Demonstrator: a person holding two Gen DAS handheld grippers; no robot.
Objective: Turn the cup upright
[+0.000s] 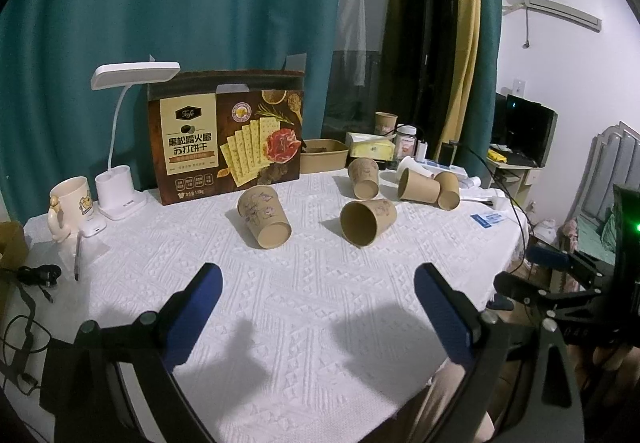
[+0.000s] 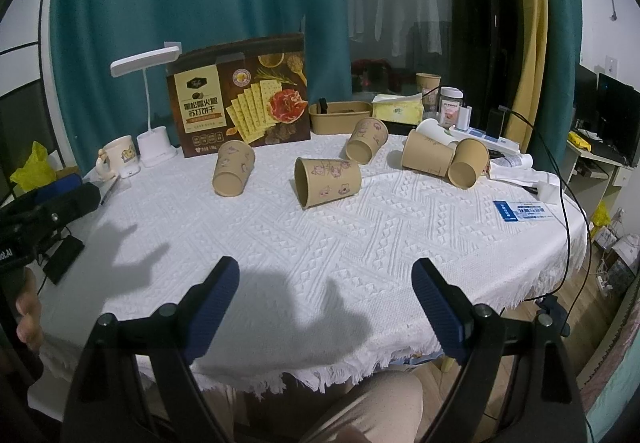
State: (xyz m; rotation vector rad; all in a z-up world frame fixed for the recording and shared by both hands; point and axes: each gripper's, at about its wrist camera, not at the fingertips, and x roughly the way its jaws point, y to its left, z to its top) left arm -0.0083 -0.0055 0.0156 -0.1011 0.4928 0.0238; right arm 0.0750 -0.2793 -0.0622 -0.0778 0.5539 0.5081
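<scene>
table [image 1: 320, 323]: white cloth, cups well ahead of you | cups [image 1: 362, 221]: five on their sides mid-table, nearest two w/ mouths toward you, long axes running away | left gripper [image 1: 316, 283]: wide open, empty, looks nearer | right gripper [image 2: 325, 283]: wide open, empty

The left gripper [image 1: 318, 277] has its two blue fingers [image 1: 196, 307] spread wide apart, with nothing between them. The right gripper [image 2: 326, 275] is spread wide too, and holds nothing. Both point slightly downward.
</scene>
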